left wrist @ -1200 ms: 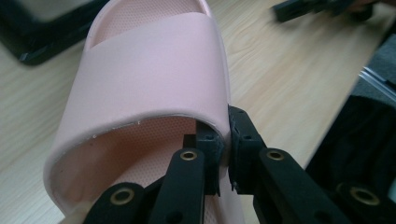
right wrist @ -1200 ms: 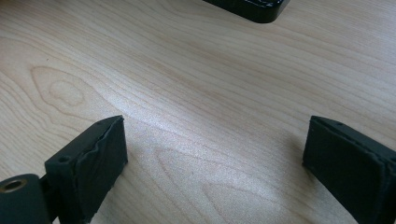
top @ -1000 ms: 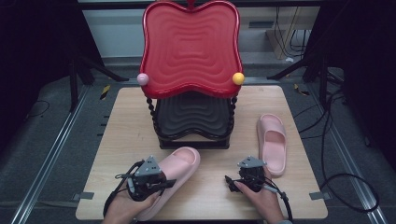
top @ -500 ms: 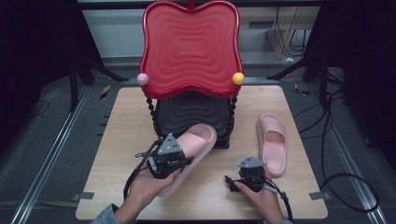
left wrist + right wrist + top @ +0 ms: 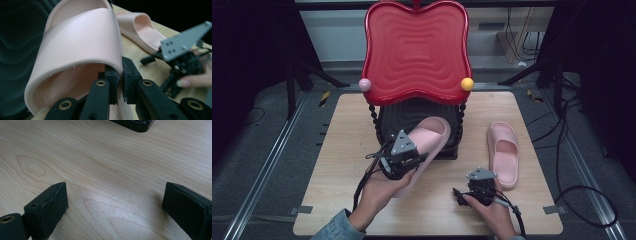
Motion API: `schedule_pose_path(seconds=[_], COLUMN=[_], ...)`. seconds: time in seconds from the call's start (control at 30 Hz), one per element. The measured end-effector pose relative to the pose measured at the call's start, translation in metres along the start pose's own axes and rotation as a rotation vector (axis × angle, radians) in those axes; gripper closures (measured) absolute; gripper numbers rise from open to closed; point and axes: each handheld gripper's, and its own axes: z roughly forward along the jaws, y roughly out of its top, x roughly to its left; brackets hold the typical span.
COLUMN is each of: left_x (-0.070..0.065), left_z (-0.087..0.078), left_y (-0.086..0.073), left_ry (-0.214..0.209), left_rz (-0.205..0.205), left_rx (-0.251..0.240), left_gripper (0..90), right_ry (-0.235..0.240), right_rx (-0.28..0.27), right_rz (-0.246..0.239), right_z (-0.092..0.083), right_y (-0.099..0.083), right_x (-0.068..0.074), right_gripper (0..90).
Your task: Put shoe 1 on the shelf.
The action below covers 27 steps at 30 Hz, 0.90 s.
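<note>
Left gripper [image 5: 404, 159] clamped shut on strap edge of pale pink foam slide sandal [image 5: 426, 145], one jaw inside the strap, one outside, as seen in left gripper view [image 5: 119, 82]; sandal held raised and tilted, toe end toward lower black shelf of rack. Right gripper [image 5: 479, 187] resting low over bare tabletop, jaws wide apart, nothing between them [image 5: 115, 205]

Handling, judged: sandal light, soft and springy; strap bends under pinch, so likely to swing or twist. Matte textured foam, low slip risk; not fragile. Best hold: strap edge near its root at the sole, or sole rim at mid-length.

Count, largest first:
- light wooden table [image 5: 337, 200]: one
- two-tier rack, red wavy plastic top tray [image 5: 417, 47] over black lower shelf: one
- pink sandals: two, second one [image 5: 504, 152] lying flat on table, well right of rack
- grippers: two
- ball knobs on rack posts: two, one pink [image 5: 365, 84], one yellow [image 5: 467, 84]
</note>
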Motion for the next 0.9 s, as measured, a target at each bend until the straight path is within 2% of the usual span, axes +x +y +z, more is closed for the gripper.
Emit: schedule_pose_path(seconds=[0.23,0.43,0.67,0.9], left_x=[0.008,0.013,0.018,0.025], left_z=[0.008,0.013,0.024,0.036], left_y=[0.005,0.008,0.008,0.009], left_ry=[0.079,0.146,0.226,0.295], left_rz=[-0.036,-0.084,-0.113,-0.117], left_rx=[-0.057,-0.129,-0.159,-0.167], left_gripper=[83.9,84.0,84.0,83.9], right_ry=[0.0,0.0,0.003,0.006], right_rx=[0.0,0.0,0.0,-0.001], right_rz=[-0.001,-0.001,-0.001,-0.004], right_z=[0.0,0.0,0.0,0.0], right_y=[0.0,0.0,0.0,0.0], right_x=[0.0,0.0,0.0,0.0], right_gripper=[6.6,6.6,6.5,6.6])
